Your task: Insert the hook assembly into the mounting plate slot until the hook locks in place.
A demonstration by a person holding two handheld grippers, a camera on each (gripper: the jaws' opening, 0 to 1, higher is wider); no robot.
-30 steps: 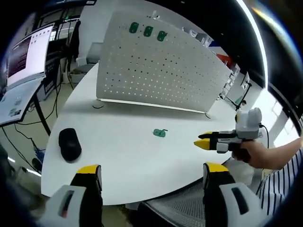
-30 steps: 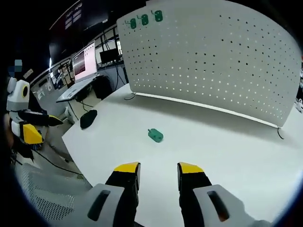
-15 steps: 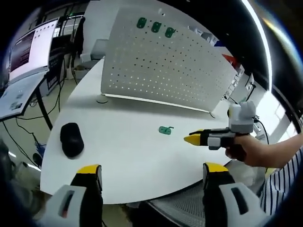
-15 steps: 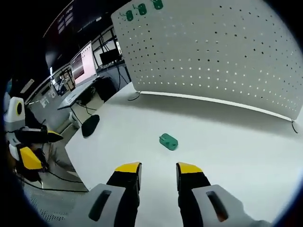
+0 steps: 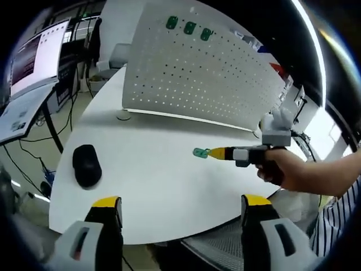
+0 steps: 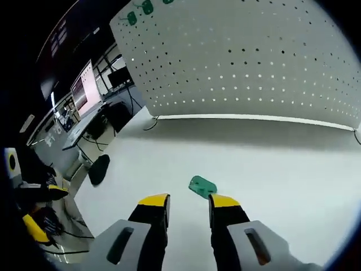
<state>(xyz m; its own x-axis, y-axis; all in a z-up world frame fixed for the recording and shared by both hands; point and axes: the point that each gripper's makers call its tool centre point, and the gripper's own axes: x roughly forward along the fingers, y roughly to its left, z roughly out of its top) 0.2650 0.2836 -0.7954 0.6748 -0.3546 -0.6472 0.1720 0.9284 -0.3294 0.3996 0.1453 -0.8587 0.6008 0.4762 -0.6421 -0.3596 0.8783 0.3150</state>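
A white round-edged table (image 5: 169, 186) carries everything here. At its far side a white perforated mounting plate (image 5: 197, 79) stands upright on the tabletop, curved by the lens, with three green hooks (image 5: 189, 28) already fixed in a row near its upper edge; in the right gripper view the same plate (image 6: 254, 62) rises behind the work area, with green hooks (image 6: 140, 11) at its upper left corner. Off the table to the left, monitors (image 5: 34, 56) sit on a desk.

A black computer mouse (image 5: 86, 165) lies on the table's near left part, well apart from the rest; in the right gripper view it shows as a dark shape (image 6: 97, 168) near the table's left edge.

The right gripper (image 5: 213, 153), held in a hand (image 5: 282, 169) coming out of a striped sleeve (image 5: 338, 220), reaches in level over the table, its yellow tips touching or just beside the hook assembly. In its own view (image 6: 189, 201) its jaws stand apart, gripping nothing.

The left gripper (image 5: 180, 206) hangs back over the near table edge, its jaws wide apart and empty.

The green hook assembly (image 5: 199, 152) lies flat on the table in front of the plate. In the right gripper view it (image 6: 202, 186) lies just ahead of the yellow tips, nearer the right-hand jaw, not between them.
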